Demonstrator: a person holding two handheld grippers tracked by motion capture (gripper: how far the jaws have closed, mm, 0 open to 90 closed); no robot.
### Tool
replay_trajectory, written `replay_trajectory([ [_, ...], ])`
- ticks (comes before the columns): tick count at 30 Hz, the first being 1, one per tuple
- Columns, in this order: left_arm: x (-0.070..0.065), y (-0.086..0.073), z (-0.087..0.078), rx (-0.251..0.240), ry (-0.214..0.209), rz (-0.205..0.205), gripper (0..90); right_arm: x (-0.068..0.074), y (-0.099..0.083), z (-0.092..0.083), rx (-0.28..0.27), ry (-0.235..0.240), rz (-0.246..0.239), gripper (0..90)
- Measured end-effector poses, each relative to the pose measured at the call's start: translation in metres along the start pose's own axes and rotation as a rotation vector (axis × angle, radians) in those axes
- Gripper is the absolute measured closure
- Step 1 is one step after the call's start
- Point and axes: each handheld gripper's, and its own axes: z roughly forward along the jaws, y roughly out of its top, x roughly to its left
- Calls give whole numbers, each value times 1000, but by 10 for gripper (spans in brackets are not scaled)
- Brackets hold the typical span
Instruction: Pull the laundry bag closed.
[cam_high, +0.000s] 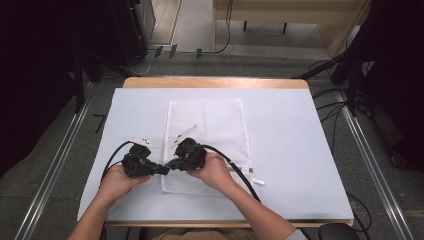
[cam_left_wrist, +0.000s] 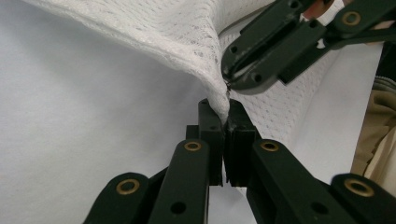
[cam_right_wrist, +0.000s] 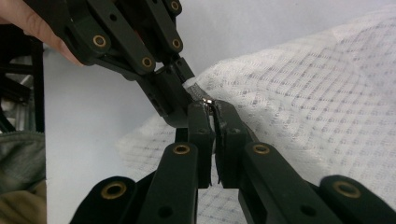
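1. A rectangular worktop (cam_high: 300, 150) with a pale wooden edge is covered by a smooth white sheet; it is surrounded by grey floor (cam_high: 280, 60), with metal rails at either side and dark cables trailing at the right.

2. A white mesh laundry bag (cam_high: 215, 125) is laid flat at the middle of the worktop, its long side running away from the person. The fabric is fine, open-weave netting with a soft, slightly crumpled fall.

3. The near left corner of the bag is lifted off the sheet, and a small metal zip pull (cam_right_wrist: 208, 101) is seen at that corner.

4. The left gripper (cam_high: 161, 170) is held low and pointed rightward; its jaws are closed flat on the bag's corner fabric.

5. The right gripper (cam_high: 170, 165) is pointed leftward, tip to tip with the left; its jaws are closed on the zip pull.

6. Both hands are wrapped around the gripper bodies, the forearms entering from the near edge.
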Motion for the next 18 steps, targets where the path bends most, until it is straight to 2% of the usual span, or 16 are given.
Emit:
replay_trajectory([
  [2, 0, 0, 1, 6, 4, 2, 884, -1, -1, 0, -6, 7, 14, 880],
  [9, 1, -1, -2, 2, 5, 5, 885, 1, -1, -1, -3, -19, -3, 882],
  [13, 0, 0, 0, 5, 13, 7, 885, -3, -4, 0, 6, -2, 26, 882],
  [18, 0, 0, -1, -6, 8, 9, 884, -2, -4, -1, -2, -13, 5, 881],
])
